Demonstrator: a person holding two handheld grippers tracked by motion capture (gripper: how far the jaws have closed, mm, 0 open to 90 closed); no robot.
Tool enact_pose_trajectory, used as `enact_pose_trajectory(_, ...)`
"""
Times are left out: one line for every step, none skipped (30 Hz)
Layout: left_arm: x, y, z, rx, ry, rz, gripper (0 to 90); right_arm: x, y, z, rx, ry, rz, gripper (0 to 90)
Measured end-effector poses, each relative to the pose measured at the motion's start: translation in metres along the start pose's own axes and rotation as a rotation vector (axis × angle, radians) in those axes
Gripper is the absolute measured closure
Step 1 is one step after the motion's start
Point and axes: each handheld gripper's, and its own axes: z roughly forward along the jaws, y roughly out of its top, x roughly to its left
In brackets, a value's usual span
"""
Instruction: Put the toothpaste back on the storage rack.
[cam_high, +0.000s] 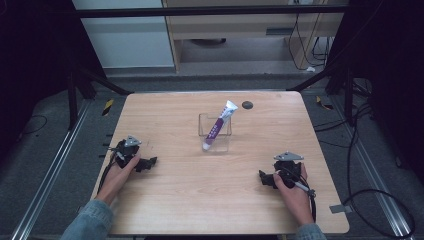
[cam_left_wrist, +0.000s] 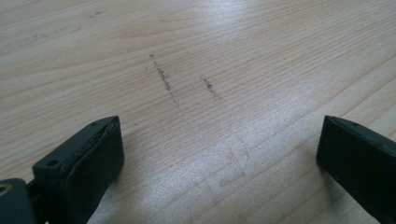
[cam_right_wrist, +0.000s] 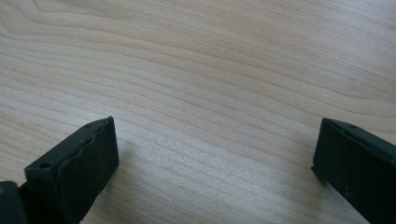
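Left gripper (cam_high: 148, 163), tube (cam_high: 220, 124) well apart

Surface (cam_high: 190, 200): pale wood | clear holder (cam_high: 215, 134) near middle, tube (cam_high: 218, 125) leaning inside | dark round disc (cam_high: 247, 105) near far edge

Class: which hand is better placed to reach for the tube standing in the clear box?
Marginally the left. The left gripper is open and empty, nearer the tube in the clear box; the right gripper, also open and empty, sits lower on the table.
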Motion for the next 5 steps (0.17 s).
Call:
enact_pose_trajectory(0.0002,-0.0001,-0.0001,0.001,-0.001,0.000,0.0,0.0001,0.0000,0.0000,0.000,0.001,0.002,0.4)
enact_pose_trajectory(0.0003,-0.0001,-0.0001,0.001,-0.001,-0.001,0.0,0.0000,0.0000,0.0000,0.000,0.000,0.000,0.4)
enact_pose_trajectory(0.0003,-0.0001,-0.0001,0.002,-0.001,-0.002,0.0,0.0000,0.0000,0.0000,0.000,0.000,0.000,0.4)
enact_pose_trajectory(0.0003,-0.0001,-0.0001,0.002,-0.001,-0.002,0.0,0.0002,0.0001,-0.0003,0.001,0.003,0.003,0.4)
enact_pose_trajectory(0.0004,-0.0001,-0.0001,0.003,-0.002,-0.002,0.0,0.0001,0.0000,0.0000,0.000,0.001,0.002,0.4)
